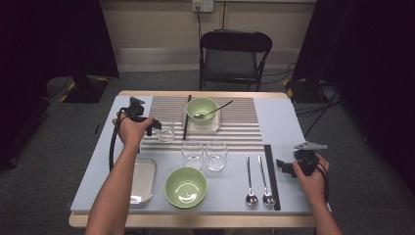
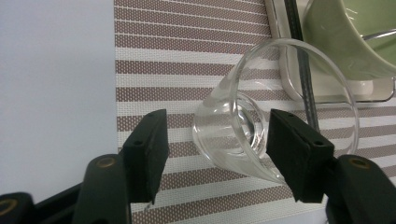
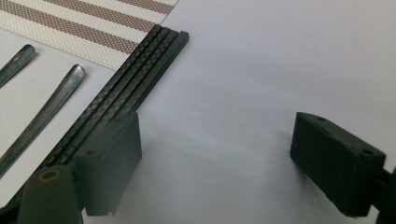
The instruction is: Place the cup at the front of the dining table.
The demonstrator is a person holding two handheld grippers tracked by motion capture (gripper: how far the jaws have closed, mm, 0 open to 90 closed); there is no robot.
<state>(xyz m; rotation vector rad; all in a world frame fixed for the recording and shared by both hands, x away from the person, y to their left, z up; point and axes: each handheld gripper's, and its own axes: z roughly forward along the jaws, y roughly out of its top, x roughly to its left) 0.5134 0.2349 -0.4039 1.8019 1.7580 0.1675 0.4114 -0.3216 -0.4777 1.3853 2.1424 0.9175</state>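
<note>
Left gripper (image 2: 217,140) jaws apart around tilted glass (image 2: 261,112) on striped mat (image 2: 187,56). Right gripper (image 3: 215,163) jaws apart beside black chopsticks (image 3: 135,74).

Black folding chair (image 1: 235,55) beyond table (image 1: 281,117); dark curtains (image 1: 54,36)

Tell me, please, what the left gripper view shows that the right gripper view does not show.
The left gripper view shows a clear glass between its open jaws, one jaw against the glass and the other apart from it, plus a green bowl on a tray. The right gripper view shows black chopsticks and two spoon handles, with bare table between its open jaws. Both share the striped placemat and pale table.
</note>
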